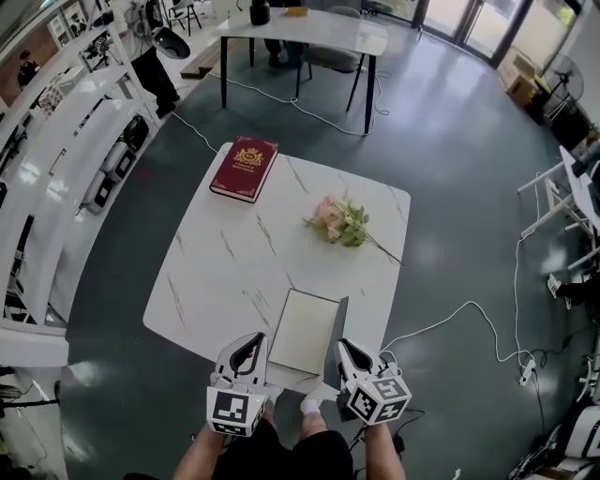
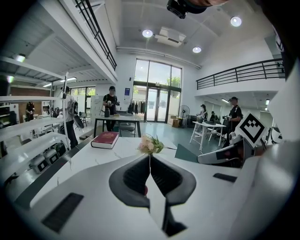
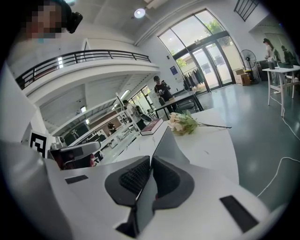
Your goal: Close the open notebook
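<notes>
The open notebook lies at the near edge of the white marble table [image 1: 225, 253]. Its white page [image 1: 302, 330] faces up and its dark grey cover [image 1: 339, 330] stands raised on the right. My left gripper [image 1: 255, 345] is at the notebook's left side; in the left gripper view the jaws [image 2: 150, 157] are shut on a thin white sheet [image 2: 154, 203]. My right gripper [image 1: 347, 352] is shut on the dark cover [image 3: 166, 143], which rises from between its jaws [image 3: 151, 159]. The cover [image 2: 185, 153] also shows in the left gripper view.
A dark red book [image 1: 245, 168] lies at the table's far left corner, and a bunch of pink flowers [image 1: 339, 223] at centre right. White shelving [image 1: 56, 141] runs along the left. Another table [image 1: 309, 28] stands behind, a white cable [image 1: 450, 319] crosses the floor, and people stand in the background.
</notes>
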`<state>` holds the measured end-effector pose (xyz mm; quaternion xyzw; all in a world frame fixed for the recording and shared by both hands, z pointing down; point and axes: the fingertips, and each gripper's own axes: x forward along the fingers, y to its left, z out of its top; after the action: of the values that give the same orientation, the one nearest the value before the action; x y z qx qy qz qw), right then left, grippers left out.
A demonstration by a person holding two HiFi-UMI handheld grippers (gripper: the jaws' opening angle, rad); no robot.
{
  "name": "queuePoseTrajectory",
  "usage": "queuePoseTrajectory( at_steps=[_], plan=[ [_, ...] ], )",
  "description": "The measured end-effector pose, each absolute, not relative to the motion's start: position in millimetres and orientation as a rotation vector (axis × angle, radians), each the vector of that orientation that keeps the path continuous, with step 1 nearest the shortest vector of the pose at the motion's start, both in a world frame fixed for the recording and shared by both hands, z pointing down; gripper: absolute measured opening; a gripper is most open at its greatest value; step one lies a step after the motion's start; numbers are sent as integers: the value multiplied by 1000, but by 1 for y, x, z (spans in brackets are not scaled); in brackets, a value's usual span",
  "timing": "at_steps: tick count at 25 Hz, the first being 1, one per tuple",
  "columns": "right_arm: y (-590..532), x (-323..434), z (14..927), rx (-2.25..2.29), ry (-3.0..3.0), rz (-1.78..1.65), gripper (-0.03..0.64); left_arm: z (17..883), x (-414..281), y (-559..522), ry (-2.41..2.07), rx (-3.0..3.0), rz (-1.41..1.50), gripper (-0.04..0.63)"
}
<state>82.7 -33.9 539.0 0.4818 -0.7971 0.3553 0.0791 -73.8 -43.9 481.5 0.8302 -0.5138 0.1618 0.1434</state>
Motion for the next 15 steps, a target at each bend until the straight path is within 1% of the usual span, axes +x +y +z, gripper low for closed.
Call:
queuePoseTrajectory(
  at_steps=[15],
  plan=[
    [-51,30,548,1424,-2389,1076,54,489,-112,-48,-1482,2366,460,25]
  ],
)
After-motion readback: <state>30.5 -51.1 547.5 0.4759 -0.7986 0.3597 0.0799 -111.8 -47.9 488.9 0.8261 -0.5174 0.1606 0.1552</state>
